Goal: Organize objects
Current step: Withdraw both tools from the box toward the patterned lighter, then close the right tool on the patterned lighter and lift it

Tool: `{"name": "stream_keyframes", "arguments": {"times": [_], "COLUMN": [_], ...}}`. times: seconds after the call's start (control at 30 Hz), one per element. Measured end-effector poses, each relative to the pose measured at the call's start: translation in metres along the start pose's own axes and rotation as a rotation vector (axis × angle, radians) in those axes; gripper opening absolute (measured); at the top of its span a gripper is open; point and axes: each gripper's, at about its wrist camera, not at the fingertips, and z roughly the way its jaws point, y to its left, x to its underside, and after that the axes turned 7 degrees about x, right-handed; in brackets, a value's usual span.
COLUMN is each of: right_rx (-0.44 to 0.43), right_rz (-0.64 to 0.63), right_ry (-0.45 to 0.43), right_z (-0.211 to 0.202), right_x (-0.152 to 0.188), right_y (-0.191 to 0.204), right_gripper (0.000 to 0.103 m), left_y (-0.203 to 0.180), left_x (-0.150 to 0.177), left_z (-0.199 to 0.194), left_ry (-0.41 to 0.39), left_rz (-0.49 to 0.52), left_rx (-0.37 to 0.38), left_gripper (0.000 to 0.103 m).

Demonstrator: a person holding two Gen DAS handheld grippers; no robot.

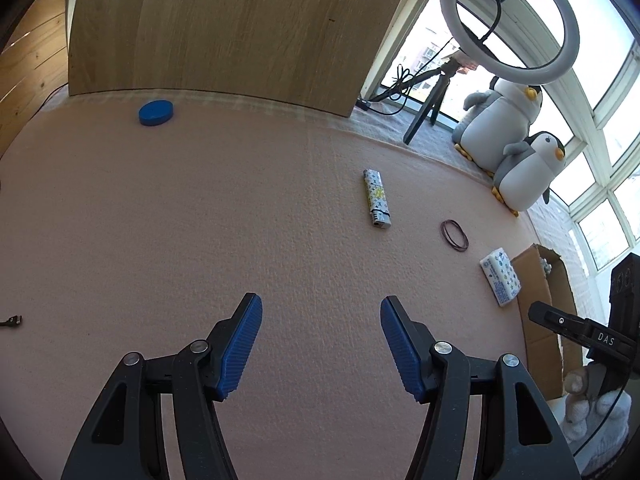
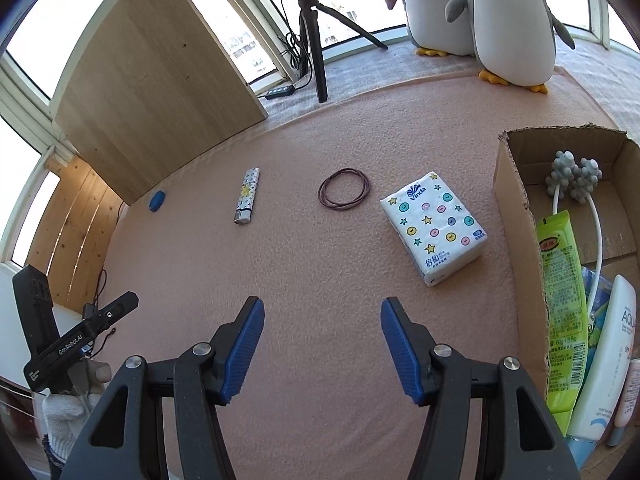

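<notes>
Home setting, a glazed bay or sun-room corner used for recording. White-framed windows (image 1: 592,128) wrap the far side, with buildings visible outside. Landmark: ring light (image 1: 508,20) on a tripod (image 2: 316,40) standing on the sill ledge. Just beside it, two plush penguins (image 1: 516,136). Pink felt-covered worktop (image 1: 200,220) lies in front of the light; a wood-grain panel (image 1: 224,24) stands to its left. Cardboard box (image 2: 516,184) of toiletries sits on the worktop's right.
</notes>
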Motion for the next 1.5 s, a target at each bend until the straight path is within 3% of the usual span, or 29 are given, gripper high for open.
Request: {"name": "stream_keyframes", "arguments": {"times": [0.17,0.3,0.67,1.0,1.5], "right_rx": [-0.016,-0.021,-0.088,-0.178,-0.193], "right_rz": [-0.036,-0.052,-0.041,-0.029,-0.069], "right_ry": [0.006,0.037,0.089,0.172,0.272], "right_z": [0.015,0.033,0.063,0.109,0.164], "right_x": [-0.032,-0.05,-0.077,-0.102,-0.118], "right_y": [0.007,0.012,0.026,0.056,0.091], "right_gripper": [0.043,0.039,0.039,0.039,0.039], "left_y": [-0.003,-0.007,-0.03,-0.057,-0.044], "left_x": [0.002,0.003,-0.04,-0.07,-0.086], "left_z": [0.004,0.006,0.029,0.099,0.157], "left_ry": [0.011,0.015,-0.017,0.066,0.146], "left_rz": [0.007,0.015,0.043,0.145,0.148], "left_rx": [0.006,0.009,0.039,0.078,0.142], "left_gripper": [0.065,0.065,0.065,0.064,0.049]}}
